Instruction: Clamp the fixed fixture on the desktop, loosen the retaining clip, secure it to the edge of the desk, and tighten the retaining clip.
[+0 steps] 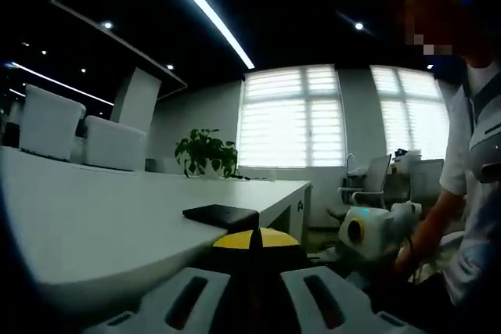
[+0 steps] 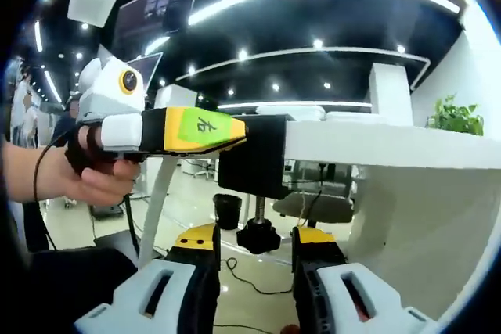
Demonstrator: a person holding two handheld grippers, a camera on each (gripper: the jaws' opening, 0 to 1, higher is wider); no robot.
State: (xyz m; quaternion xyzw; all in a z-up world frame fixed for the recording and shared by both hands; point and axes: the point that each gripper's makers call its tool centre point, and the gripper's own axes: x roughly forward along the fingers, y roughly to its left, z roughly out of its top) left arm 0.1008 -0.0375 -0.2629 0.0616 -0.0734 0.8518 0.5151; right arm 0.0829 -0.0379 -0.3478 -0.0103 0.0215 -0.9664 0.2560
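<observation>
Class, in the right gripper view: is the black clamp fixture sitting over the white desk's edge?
Yes, the black clamp fixture straddles the white desk's edge, its screw knob hanging below.

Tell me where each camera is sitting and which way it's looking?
Left gripper view: rides the left gripper at desktop height, looking along the white desk toward the windows; a person's sleeve shows at the right.
Right gripper view: rides the right gripper below the desk edge, looking up at the screw knob between its jaws; a hand holds the left gripper.
Shared: the black clamp on the desk edge, and the plant.
</observation>
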